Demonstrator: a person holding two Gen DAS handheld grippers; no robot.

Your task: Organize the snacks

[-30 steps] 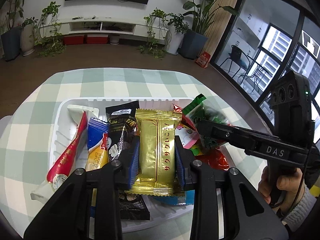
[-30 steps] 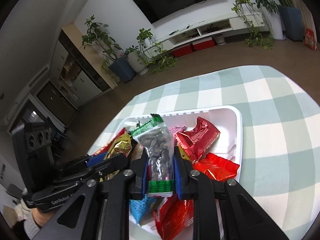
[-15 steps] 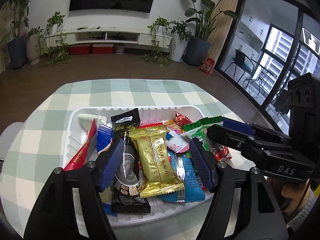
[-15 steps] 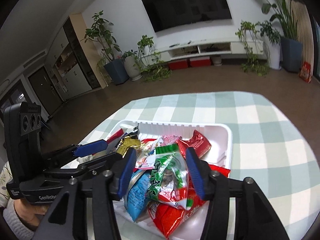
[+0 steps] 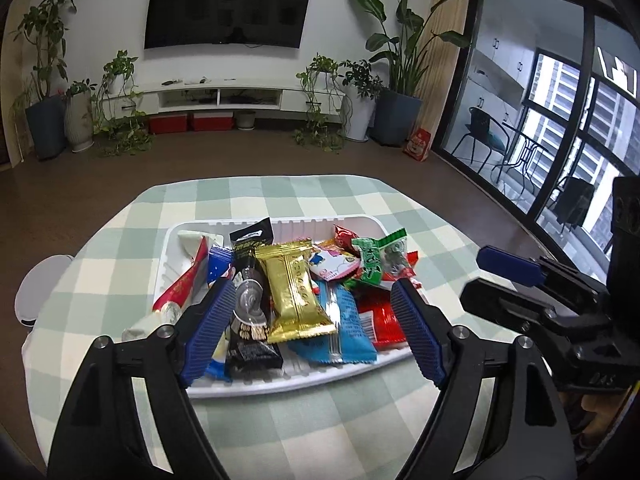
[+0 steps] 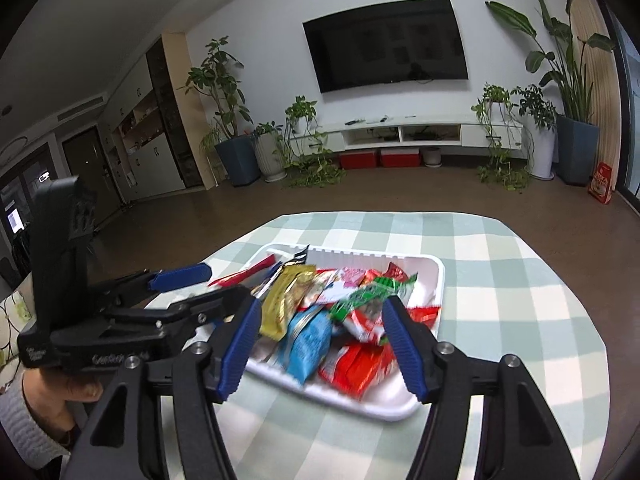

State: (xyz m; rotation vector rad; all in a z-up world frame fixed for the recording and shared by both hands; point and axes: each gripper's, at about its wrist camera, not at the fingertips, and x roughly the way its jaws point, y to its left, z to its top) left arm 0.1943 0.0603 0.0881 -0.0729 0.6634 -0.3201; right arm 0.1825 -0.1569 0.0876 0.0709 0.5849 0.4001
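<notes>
A white tray (image 5: 280, 386) on the checked tablecloth holds several snack packets. A gold packet (image 5: 294, 292) lies on top in the middle, a green packet of seeds (image 5: 380, 258) to its right, a blue one (image 5: 344, 320) and red ones (image 5: 380, 316) below. My left gripper (image 5: 316, 328) is open and empty above the tray's near edge. My right gripper (image 6: 320, 340) is open and empty, above the tray (image 6: 384, 408) near the green packet (image 6: 372, 290). The right gripper also shows at the right of the left wrist view (image 5: 508, 276).
The table (image 5: 320, 432) is round with a green and white checked cloth. A pale stool or chair (image 5: 36, 292) stands at the table's left edge. The floor, a TV unit and potted plants lie beyond.
Both grippers opened and let go of their packets, the gold one and the green one, which now lie in the tray. Both grippers have drawn back and up from the tray.
</notes>
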